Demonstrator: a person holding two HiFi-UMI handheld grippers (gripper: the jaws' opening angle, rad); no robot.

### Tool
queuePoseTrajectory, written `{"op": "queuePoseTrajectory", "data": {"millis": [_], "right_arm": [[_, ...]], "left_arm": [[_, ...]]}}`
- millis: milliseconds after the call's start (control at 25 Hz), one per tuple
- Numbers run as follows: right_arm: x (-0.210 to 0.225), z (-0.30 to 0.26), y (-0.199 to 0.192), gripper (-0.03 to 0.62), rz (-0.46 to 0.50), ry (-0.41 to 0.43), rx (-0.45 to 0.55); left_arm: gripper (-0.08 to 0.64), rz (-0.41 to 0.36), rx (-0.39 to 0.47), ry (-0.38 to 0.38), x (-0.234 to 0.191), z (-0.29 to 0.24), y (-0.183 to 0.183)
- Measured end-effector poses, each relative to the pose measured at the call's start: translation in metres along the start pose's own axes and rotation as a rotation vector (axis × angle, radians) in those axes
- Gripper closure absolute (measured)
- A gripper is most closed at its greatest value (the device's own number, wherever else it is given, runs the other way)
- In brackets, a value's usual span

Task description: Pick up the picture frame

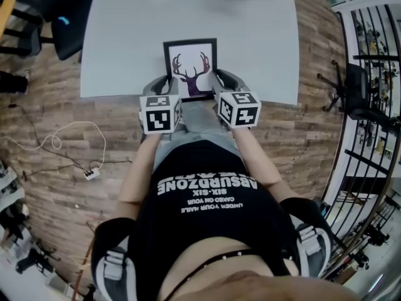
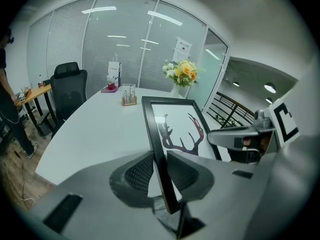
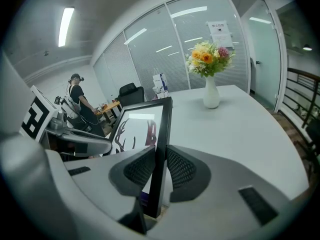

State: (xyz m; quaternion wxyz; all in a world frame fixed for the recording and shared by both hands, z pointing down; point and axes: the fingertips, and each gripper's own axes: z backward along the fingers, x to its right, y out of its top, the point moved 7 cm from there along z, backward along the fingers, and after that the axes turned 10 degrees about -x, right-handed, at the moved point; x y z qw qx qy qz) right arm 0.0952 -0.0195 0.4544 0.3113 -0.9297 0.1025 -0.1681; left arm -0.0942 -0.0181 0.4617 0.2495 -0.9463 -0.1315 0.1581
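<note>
Cable (image 1: 56,144), white and thin, loops across the wood-plank floor at the far left. A black office chair (image 1: 59,14) stands beside the pale grey table (image 1: 119,36).

Moving right, the left gripper (image 1: 164,85) has its jaws clamped on the left rail of the black-edged picture frame with the dark antler print (image 1: 191,68). In the left gripper view the two ribbed pads (image 2: 142,171) press both faces of that rail, low down near the corner (image 2: 159,170). The frame (image 2: 175,129) sits over the table's near edge, tilted with its far edge raised. It looks to be off the surface, though no view shows its underside clearly.

On the other side the right gripper (image 1: 220,81) mirrors this, its jaws closed on the right rail (image 3: 161,168), with the print (image 3: 137,129) facing inward. Pinching opposite rails at matching heights probably keeps the thin, flat frame from swinging or twisting, which a single edge grip would allow.

Further right on the table stands a white vase of yellow and orange flowers (image 3: 210,79), well clear of the frame. Beyond the table is a black metal railing (image 1: 366,74).
</note>
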Motion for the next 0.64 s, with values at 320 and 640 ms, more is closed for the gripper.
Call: {"op": "queuePoseTrajectory", "data": {"millis": [320, 640], "right_arm": [[-0.014, 0.017, -0.012, 0.508, 0.011, 0.007, 0.027], [-0.026, 0.033, -0.028, 0.508, 0.019, 0.011, 0.034]], "left_arm": [[0.465, -0.003, 0.033, 0.010, 0.005, 0.021, -0.016], [0.465, -0.011, 0.044, 0.013, 0.012, 0.037, -0.035]]}}
